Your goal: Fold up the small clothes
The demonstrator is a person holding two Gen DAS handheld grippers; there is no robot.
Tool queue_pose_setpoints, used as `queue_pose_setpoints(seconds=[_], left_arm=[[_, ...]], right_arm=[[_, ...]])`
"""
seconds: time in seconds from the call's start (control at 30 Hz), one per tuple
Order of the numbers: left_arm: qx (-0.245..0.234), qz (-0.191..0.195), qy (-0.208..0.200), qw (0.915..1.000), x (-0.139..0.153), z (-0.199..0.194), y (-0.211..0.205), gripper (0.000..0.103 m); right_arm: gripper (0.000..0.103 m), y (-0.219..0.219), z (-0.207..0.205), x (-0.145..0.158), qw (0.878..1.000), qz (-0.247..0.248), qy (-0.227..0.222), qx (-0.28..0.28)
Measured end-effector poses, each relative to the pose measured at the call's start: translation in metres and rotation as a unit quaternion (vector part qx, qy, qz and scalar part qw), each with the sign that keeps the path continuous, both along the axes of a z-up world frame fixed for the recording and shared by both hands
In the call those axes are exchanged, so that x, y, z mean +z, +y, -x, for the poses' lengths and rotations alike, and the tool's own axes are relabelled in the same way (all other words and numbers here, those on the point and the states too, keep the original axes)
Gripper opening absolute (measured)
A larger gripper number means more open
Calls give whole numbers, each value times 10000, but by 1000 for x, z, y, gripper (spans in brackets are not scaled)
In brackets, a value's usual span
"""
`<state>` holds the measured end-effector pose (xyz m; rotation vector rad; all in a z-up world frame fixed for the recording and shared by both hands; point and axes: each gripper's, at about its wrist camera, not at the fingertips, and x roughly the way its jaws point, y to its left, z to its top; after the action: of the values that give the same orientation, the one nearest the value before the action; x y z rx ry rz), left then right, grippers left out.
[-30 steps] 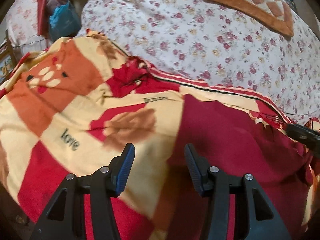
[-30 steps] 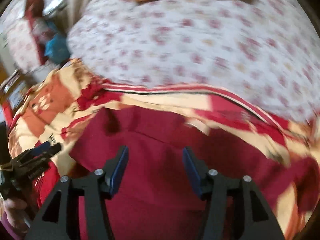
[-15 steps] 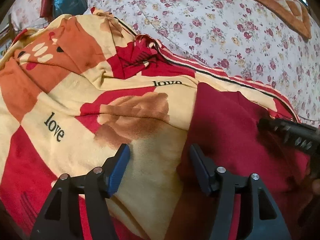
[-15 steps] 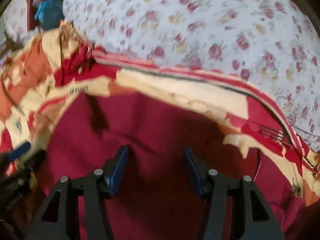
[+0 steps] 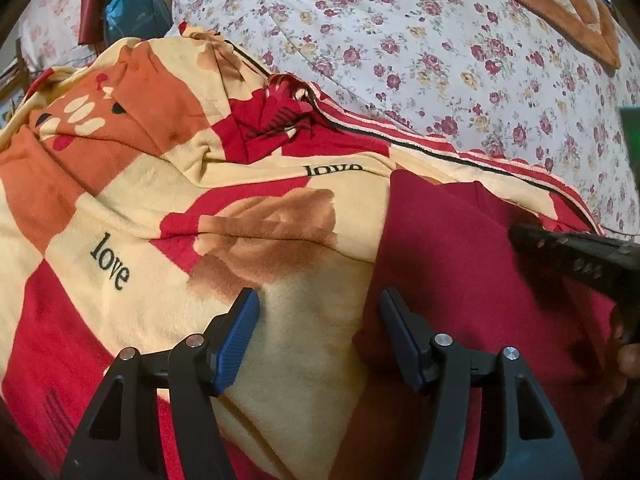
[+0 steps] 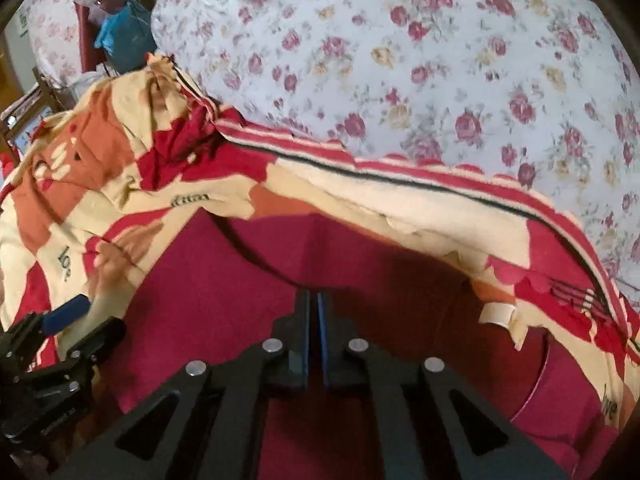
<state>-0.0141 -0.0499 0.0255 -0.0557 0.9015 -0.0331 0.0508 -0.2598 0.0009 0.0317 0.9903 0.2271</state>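
Our right gripper point(image 6: 314, 300) pinches the red garment point(image 6: 224, 292) dead ahead, while our left gripper point(image 5: 316, 312) gapes empty, the garment's edge just off its right finger.

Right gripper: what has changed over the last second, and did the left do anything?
The right gripper closed from wide open to shut over the dark red garment; whether cloth is pinched between its pads cannot be seen. The left gripper stayed open, moving in lower over the garment's left edge and the love-print blanket. The garment stayed flat on the blanket beside the floral sheet.
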Motion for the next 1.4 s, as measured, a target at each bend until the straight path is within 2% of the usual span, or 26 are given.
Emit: queue_pose_setpoints(seconds=[0.1,0.13,0.17,0.23,0.4,0.6,0.8,1.0,1.13,1.23,1.4], left_arm=[[7,28,1,10000,-1,0,2,43],[12,30,2,10000,-1,0,2,44],[16,23,2,10000,-1,-1,2,44],[17,6,-3,10000,-1,-1,2,44],[20,-18,-11,10000,-1,0,1,44],[39,-124,-105,9999,1,3,-1,44],[-7,-210,-280,9994,7,9,-5,44],[-287,-43,-619,9977,23,22,-14,44],[-623,106,-810,9947,31,28,-25,44],[-835,112,-728,9938,28,27,-34,44],[-932,-61,-257,9953,5,17,-47,44]], right_arm=[[5,7,-3,-8,9998,182,56,-24],[15,6,-1,-5,9998,156,24,-84],[31,3,2,-1,9998,94,8,-172],[45,-5,13,9,9992,10,-58,-389],[45,-11,54,27,9985,-157,-299,-429],[45,-13,70,-6,9983,51,105,-564],[45,-17,84,4,9979,58,75,-646],[52,-32,109,8,9961,170,40,-868],[57,-39,111,-3,9946,113,189,-1010],[62,-36,113,-6,9948,182,74,-998],[64,-36,113,-6,9950,132,85,-991]])
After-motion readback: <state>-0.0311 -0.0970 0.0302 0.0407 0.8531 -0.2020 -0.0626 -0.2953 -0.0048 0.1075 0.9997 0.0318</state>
